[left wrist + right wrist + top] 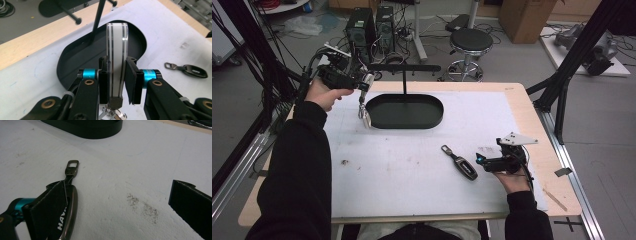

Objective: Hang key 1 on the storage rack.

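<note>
The left gripper view shows close up what the high view leaves small: the left tool (117,80) pinches a flat white key fob with dark stripes (116,60) between its two pads, the fob standing upright between the jaws with a knurled knob and a metal ring at its lower end. Behind it lies the black oval tray (75,65), with a thin black stand (98,17) rising from it. In the high view the same left tool (362,85) is held above the tray's (432,107) left end, the fob (363,116) hanging down just beside the rim. The right gripper view brings out lettering on the dark car key (68,202) lying on the bench and the metal loop at its far end; one pad of the right tool (117,207) covers part of the key while the other pad stands well apart at the right, so this tool is spread wide and grips nothing. From above, the right tool (482,160) rests near the bench's right edge with the car key (460,162) just beside its tip. The bench (527,105) is pale wood covered by a scuffed white sheet (412,165). Beyond it stand a black stool (470,42), computer towers (369,25), cardboard boxes (524,17) and loose cables on a grey floor.
</note>
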A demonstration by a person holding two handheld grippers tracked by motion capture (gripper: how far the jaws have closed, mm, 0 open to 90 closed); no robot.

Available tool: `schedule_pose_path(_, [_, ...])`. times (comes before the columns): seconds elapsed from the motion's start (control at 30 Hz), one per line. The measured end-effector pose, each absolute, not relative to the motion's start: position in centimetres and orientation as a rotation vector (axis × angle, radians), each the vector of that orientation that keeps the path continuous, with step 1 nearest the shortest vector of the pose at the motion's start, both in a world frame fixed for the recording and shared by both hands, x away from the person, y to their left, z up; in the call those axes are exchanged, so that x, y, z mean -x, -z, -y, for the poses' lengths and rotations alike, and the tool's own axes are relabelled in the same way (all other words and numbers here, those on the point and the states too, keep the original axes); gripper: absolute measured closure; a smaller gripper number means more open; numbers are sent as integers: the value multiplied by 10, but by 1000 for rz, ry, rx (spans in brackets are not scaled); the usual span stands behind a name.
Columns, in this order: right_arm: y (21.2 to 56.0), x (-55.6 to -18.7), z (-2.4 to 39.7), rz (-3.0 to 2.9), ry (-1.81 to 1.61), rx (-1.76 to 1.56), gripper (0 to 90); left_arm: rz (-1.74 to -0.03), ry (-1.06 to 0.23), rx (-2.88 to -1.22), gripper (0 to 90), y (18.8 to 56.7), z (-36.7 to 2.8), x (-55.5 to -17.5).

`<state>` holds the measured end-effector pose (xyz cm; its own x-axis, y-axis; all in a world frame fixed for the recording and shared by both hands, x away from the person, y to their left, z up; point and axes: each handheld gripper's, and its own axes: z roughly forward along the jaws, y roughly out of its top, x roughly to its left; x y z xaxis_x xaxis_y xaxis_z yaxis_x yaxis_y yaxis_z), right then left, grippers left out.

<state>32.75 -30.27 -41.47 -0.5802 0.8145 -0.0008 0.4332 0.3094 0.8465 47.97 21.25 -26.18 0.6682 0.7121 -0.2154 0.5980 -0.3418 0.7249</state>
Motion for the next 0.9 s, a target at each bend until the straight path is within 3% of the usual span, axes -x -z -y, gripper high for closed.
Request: schedule_pose_path(0.9, [415,-328,302,-2155,-1187,-1116,10,-941,-273,-1949,750,220,-176,-509])
